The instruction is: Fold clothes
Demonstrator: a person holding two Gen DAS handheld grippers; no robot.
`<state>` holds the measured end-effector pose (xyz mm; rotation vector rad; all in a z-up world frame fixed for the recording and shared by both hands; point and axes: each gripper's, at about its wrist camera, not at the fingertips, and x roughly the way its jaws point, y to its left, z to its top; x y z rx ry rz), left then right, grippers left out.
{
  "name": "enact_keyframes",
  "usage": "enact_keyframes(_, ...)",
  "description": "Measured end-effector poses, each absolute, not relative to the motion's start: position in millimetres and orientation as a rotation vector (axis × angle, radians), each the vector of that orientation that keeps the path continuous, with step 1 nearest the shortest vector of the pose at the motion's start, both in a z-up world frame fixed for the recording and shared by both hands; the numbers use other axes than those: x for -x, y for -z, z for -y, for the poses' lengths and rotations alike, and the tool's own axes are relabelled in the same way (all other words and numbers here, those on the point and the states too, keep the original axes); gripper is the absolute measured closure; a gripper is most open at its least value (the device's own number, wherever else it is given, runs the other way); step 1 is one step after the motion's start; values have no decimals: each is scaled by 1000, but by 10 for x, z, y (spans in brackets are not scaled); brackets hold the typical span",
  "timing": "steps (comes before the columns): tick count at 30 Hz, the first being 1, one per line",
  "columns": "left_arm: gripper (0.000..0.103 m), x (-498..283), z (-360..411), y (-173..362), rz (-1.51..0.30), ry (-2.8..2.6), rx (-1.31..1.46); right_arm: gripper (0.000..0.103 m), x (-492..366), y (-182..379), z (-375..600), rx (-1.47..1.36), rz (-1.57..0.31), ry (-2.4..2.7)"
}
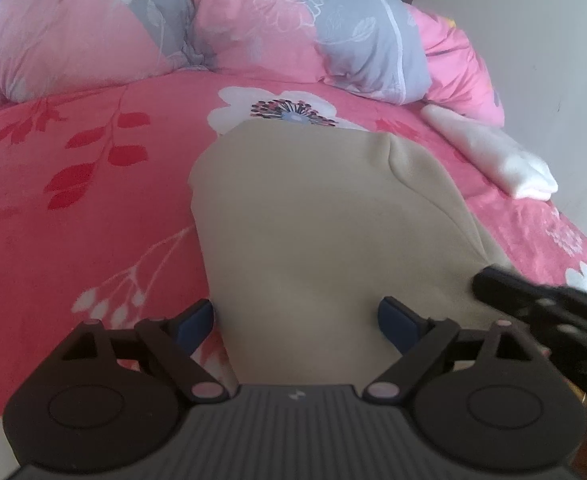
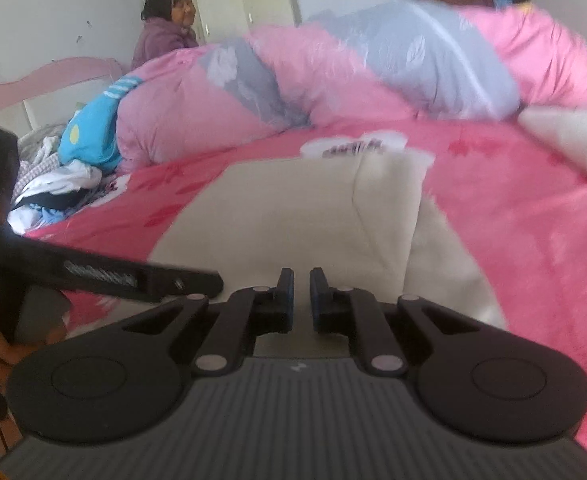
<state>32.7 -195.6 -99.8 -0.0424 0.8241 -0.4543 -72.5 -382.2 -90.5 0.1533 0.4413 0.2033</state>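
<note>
With the left gripper (image 1: 295,320) spread over the beige garment (image 1: 313,216) and the right gripper (image 2: 301,296) nearly pressed together, empty, a shallow pinch could slip off the cloth.

Both wrist views look low and close across the beige garment (image 1: 325,216) toward the quilt (image 2: 333,76).

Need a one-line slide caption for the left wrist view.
Open left gripper straddling the near end of a folded beige garment on a pink floral bedsheet.
</note>
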Motion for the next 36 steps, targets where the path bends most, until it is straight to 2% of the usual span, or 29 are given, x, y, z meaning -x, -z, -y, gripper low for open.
enact_keyframes(1, 12, -329, 1955, 1003, -826, 454, 42, 88, 773, 893, 3819, -145, -422, -225)
enact_keyframes(3, 11, -333, 1956, 1012, -829, 453, 39, 80, 740, 970, 3763, -77, -503, -211)
enact_keyframes(4, 11, -329, 1959, 1012, -828, 452, 37, 80, 729, 996, 3756, -46, -518, -200)
enact_keyframes(6, 11, -313, 1965, 1009, -824, 449, 33, 77, 703, 884, 3904, -99, -505, -179)
enact_keyframes(8, 11, -302, 1975, 1007, -826, 444, 36, 69, 664, 763, 4113, -190, -473, -142)
enact_keyframes(10, 11, -294, 1984, 1005, -829, 439, 39, 43, 579, 697, 4414, -335, -453, -82)
enact_keyframes(14, 11, -282, 2001, 998, -832, 438, 36, 34, 277, 895, 4965, -631, -582, -28)
enact_keyframes(15, 10, -278, 2002, 998, -832, 438, 35, 30, 201, 975, 5086, -709, -622, -25)
enact_keyframes(19, 8, -285, 2006, 1008, -837, 438, 38, 17, 83, 1177, 5256, -817, -655, -51)
enact_keyframes(26, 7, -323, 2017, 1014, -852, 450, 44, 2, -98, 1351, 5289, -902, -684, -115)
enact_keyframes(36, 2, -416, 2057, 1056, -885, 477, 67, 1, -292, 1339, 5294, -867, -726, -196)
